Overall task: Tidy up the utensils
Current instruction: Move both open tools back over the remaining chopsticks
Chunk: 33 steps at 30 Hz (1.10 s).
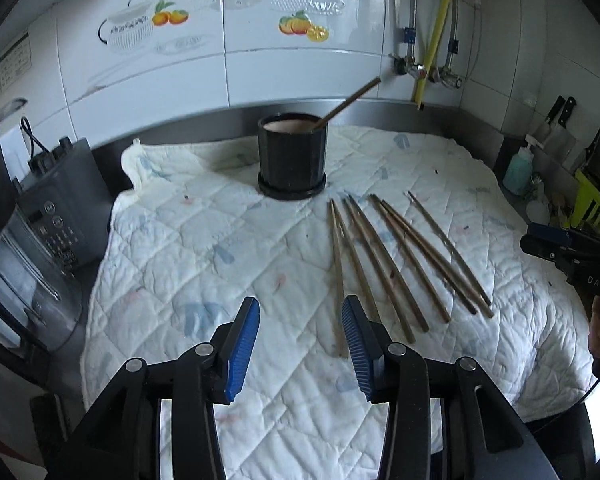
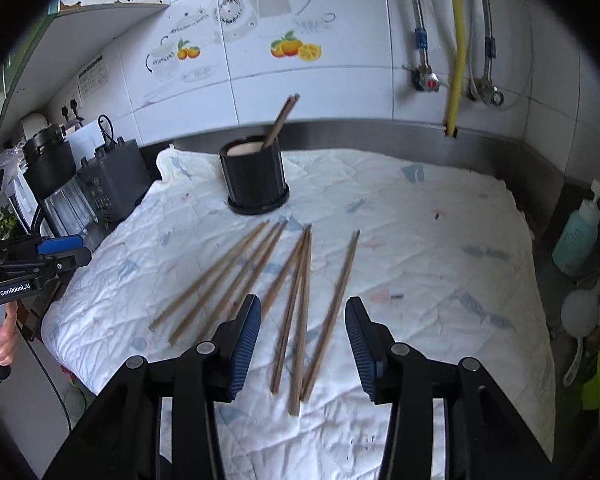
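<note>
Seven chopsticks [image 2: 300, 304] lie on the tabletop, pointing toward the black holder [image 2: 256, 180]. My right tongs [image 2: 300, 340], wide apart and empty, hang right over them; my left tongs [image 1: 300, 340], also empty, sit beside.

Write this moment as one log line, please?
left gripper: open, empty | right gripper: open, empty | black holder: one chopstick inside | loose chopsticks: on quilted cloth
</note>
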### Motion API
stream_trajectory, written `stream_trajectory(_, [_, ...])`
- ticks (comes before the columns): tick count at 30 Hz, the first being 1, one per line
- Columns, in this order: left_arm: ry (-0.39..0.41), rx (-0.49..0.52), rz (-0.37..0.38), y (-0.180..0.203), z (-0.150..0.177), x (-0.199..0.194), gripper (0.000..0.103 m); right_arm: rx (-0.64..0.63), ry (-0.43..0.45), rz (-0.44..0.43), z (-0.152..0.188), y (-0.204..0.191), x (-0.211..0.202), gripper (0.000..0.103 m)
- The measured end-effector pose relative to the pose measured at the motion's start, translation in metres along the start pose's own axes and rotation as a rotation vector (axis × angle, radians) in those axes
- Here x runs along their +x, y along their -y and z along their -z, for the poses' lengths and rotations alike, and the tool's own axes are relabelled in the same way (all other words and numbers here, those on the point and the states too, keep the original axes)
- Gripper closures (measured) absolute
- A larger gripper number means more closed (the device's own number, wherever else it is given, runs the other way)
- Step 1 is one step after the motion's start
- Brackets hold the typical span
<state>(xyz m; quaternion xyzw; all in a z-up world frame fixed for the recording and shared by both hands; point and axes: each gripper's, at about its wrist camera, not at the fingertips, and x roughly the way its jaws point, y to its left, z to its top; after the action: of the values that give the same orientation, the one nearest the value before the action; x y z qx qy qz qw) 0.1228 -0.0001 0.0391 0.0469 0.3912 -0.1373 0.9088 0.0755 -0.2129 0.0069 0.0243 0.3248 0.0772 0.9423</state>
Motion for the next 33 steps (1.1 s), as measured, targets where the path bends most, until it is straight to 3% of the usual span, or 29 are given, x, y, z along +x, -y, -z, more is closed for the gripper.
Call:
stream_trajectory(5, [-0.056,-0.015,0.016,0.005,0.033,0.027,0.057,-0.001,-0.021,0.034,0.030,-0.001,0.006,0.056])
stream_trajectory(13, [-0.090,-0.006,0.033,0.020,0.052,0.062,0.059,0.012,-0.044,0.043,0.051,-0.007,0.025,0.079])
stream_trajectory(16, [-0.092,-0.012,0.036,0.023,0.054,0.070,0.062,0.017,-0.039,0.047,0.052,-0.007,0.029,0.083])
stream_trajectory(33, [-0.094,-0.065,0.039,0.017,0.049,0.102,0.066,0.076,-0.049,0.061,0.049,0.000,0.052,0.087])
